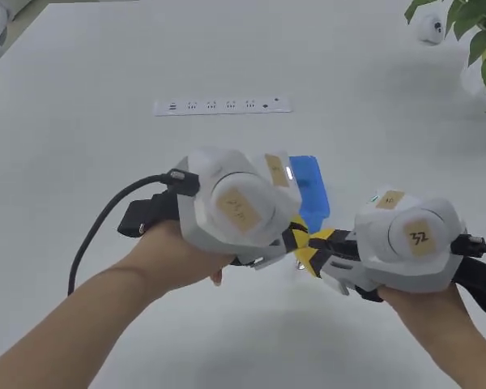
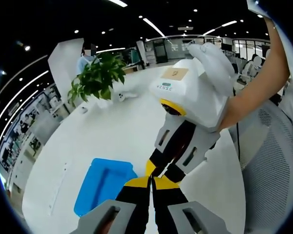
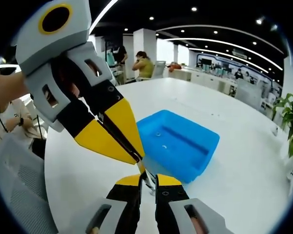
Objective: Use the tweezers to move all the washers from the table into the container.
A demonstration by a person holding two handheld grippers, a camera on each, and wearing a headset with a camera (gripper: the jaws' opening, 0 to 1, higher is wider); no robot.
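Table point(image 1: 105, 73): plain white, no pattern.
Container point(image 3: 178, 141): bright blue all over, with a couple of pale specks on its floor.
Left gripper point(image 2: 150, 183): white shell and grey frame. Its fingers point(image 2: 134, 195) are black with yellow tips. A tan label with dark print sits on the shell.
Right gripper point(image 3: 147, 183): same scheme of white, grey and black with yellow tips, and tan labels too.
Tweezers point(image 3: 144, 171): thin and silvery.
Cable point(image 1: 105, 219), nine o'clock of the left gripper: black.
Power strip point(image 1: 223, 106), twelve o'clock: white with small dark markings in a row.
Plant point(image 1: 470, 32), two o'clock: green leaves.
Chair point(image 2: 268, 161): pale grey with a fine mesh pattern.
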